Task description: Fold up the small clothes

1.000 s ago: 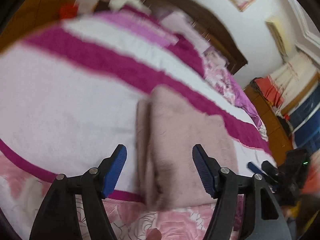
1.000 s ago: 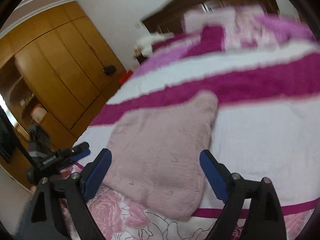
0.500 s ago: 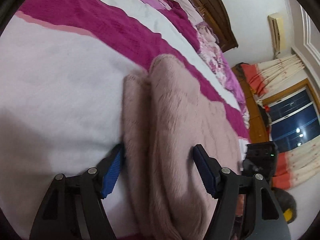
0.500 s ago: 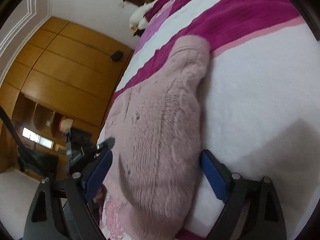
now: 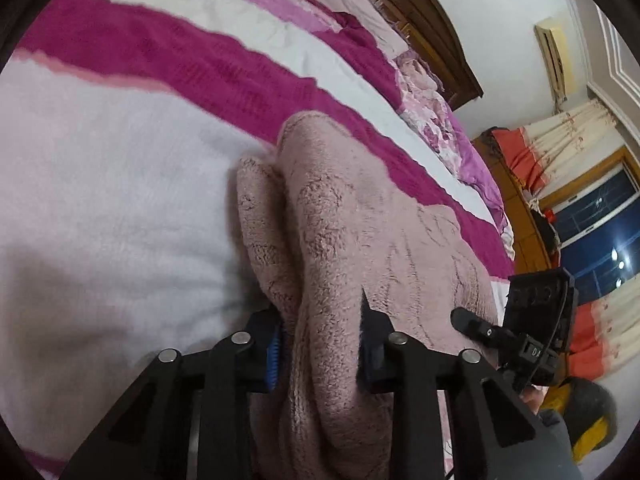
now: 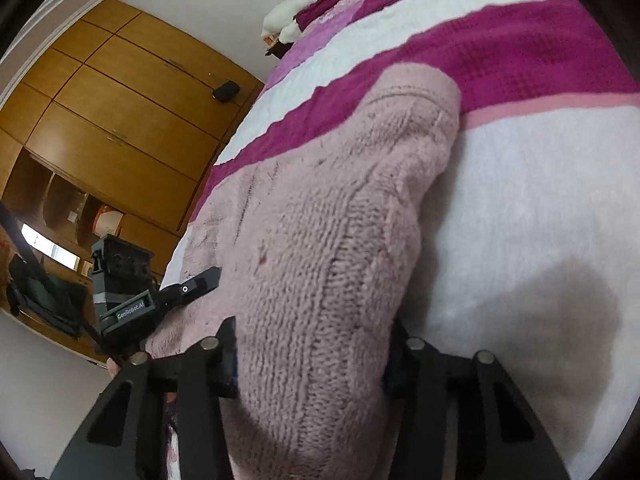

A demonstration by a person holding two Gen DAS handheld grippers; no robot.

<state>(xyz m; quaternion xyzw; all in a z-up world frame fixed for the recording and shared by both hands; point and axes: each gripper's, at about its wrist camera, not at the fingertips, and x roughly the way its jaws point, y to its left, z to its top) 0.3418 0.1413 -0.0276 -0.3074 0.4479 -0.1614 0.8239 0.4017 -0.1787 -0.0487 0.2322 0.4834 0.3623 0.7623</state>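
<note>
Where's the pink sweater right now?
The pink sweater lies on the striped blanket, its near edge bunched between the left gripper and the closing right gripper.
</note>
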